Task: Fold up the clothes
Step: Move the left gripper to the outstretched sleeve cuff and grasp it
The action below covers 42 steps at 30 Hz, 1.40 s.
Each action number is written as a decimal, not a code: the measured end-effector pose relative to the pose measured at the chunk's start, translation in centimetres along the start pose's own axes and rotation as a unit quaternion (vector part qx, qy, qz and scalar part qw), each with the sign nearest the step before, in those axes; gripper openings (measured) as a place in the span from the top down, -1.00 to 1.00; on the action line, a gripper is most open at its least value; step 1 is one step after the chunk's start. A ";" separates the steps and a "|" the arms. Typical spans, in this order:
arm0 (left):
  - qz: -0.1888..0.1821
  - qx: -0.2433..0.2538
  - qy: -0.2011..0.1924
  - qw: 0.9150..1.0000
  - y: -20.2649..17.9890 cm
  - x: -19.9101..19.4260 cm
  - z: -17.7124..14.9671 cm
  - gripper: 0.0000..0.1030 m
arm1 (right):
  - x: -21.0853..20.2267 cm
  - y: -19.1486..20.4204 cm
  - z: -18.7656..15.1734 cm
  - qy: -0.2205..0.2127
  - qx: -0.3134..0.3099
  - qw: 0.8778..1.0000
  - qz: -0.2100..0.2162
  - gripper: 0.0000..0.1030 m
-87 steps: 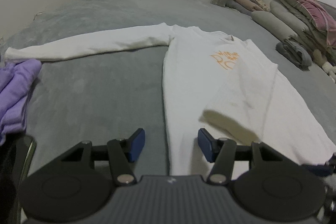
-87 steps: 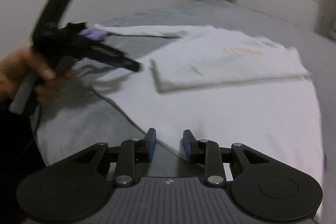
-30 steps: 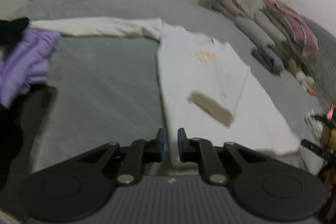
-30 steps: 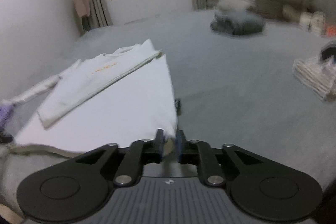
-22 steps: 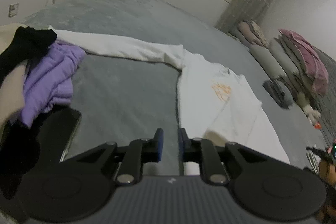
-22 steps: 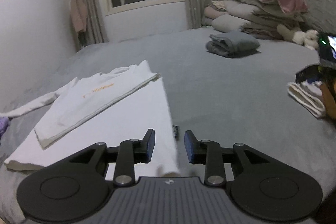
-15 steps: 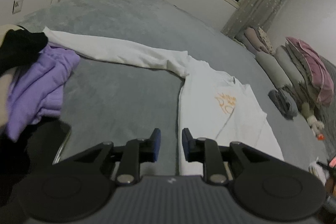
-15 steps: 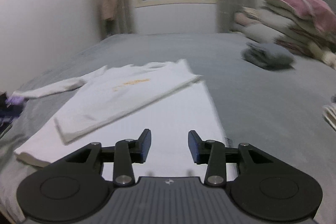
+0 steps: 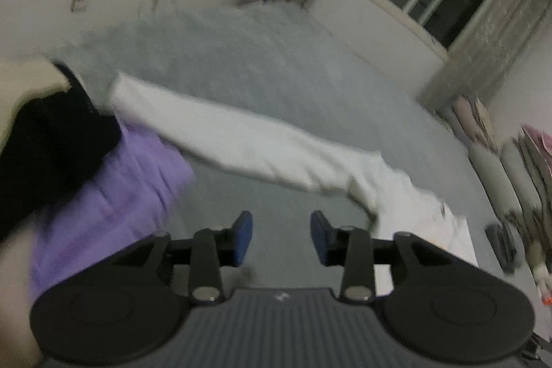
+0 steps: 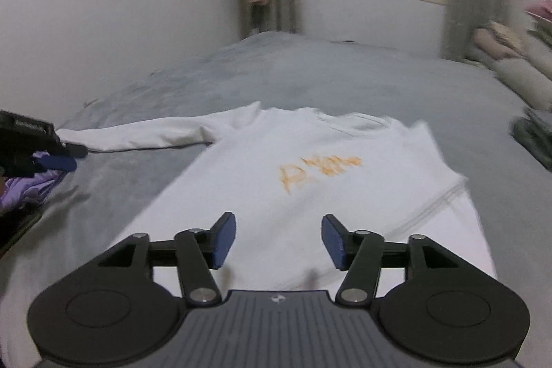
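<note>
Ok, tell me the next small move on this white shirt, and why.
Probably bring the left gripper forward to the outstretched sleeve and close on it. That sleeve lies flat on the grey bed, not yet folded over the white shirt, and the jaws, just opened, hold nothing.

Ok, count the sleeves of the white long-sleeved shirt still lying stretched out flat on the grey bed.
1. The outstretched white sleeve runs left from the shoulder toward the purple garment. The other sleeve isn't visible, likely folded in.
</note>
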<state>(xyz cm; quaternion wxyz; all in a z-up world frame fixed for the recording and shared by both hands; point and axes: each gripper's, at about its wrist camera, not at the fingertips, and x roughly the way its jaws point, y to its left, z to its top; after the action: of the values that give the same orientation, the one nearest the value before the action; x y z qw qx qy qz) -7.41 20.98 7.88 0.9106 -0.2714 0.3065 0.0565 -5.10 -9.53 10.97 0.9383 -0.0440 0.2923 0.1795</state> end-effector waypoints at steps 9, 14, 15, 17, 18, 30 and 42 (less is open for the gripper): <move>0.058 -0.121 -0.082 0.988 4.9 -0.7 8.4 -0.25 | 5.0 1.1 -1.0 0.051 -0.034 0.998 0.028 -0.15; 0.092 -0.171 -0.042 0.980 7.6 2.4 9.5 -0.35 | 3.6 0.6 -1.5 0.053 -0.050 0.997 0.021 -0.15; 0.114 -0.183 -0.050 0.975 8.2 2.3 9.3 -0.35 | 3.3 0.6 -1.6 0.051 -0.052 0.997 0.021 -0.15; 0.137 -0.189 -0.070 0.970 9.1 1.3 9.2 -0.36 | 2.8 0.7 -1.7 0.047 -0.059 0.997 0.021 -0.15; 0.137 -0.195 -0.083 0.968 9.5 0.6 9.0 -0.37 | 2.5 0.8 -1.7 0.045 -0.061 0.997 0.021 -0.15; 0.036 -0.203 -0.071 0.976 10.9 3.9 10.0 -0.60 | 1.0 1.3 -2.3 0.036 -0.071 0.996 0.030 -0.16; 0.165 -0.129 -0.008 0.978 9.0 8.5 9.0 0.66 | 1.4 1.7 -2.5 0.044 -0.082 0.995 0.025 -0.17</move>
<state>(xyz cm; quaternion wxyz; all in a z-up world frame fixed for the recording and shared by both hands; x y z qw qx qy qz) 1.74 32.79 4.69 0.8483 -0.3322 0.3297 0.2476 -6.02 -7.99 8.15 0.9129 -0.1214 0.3185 0.2244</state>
